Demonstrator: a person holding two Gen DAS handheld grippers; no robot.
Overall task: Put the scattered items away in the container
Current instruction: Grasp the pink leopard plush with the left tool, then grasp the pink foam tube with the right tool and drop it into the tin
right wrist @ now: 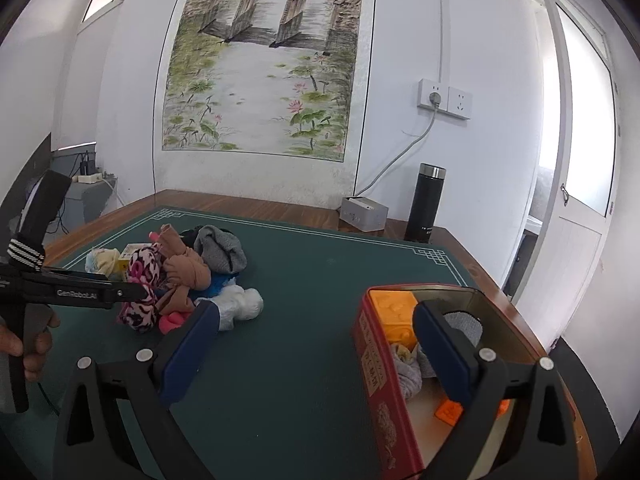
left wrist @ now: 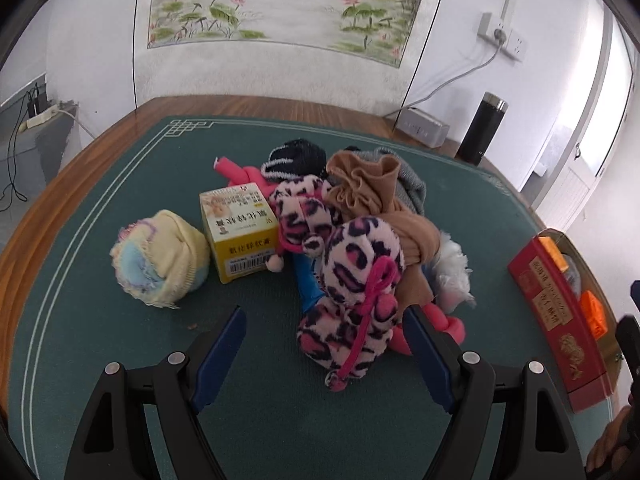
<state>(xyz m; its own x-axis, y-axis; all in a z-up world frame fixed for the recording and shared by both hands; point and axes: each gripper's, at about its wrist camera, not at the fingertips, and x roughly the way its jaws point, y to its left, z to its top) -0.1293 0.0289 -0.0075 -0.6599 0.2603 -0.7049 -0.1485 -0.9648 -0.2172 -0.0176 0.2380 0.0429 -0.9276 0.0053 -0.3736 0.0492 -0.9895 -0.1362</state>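
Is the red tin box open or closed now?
Open. The red tin box has no lid on; grey socks and orange blocks show inside.

- Wooden worktop (right wrist: 256, 205) under a green mat (right wrist: 320, 280).
- Mid-mat: sock pile (left wrist: 360, 240), yellow box (left wrist: 240, 236), pastel sock ball (left wrist: 160, 258).
- Right edge: red tin (right wrist: 384, 384).
- Far right corner: black flask (right wrist: 425, 204), white box (right wrist: 363, 214).

A pink, white and black leopard-spot pattern is shown on the plush sock bundle (left wrist: 352, 280). Pale yellow and light blue are seen on the rolled sock ball (left wrist: 160, 258). Red with gold print is borne by the rectangular tin box (right wrist: 384, 392), and dark green with white border lines by the table mat (left wrist: 140, 184).
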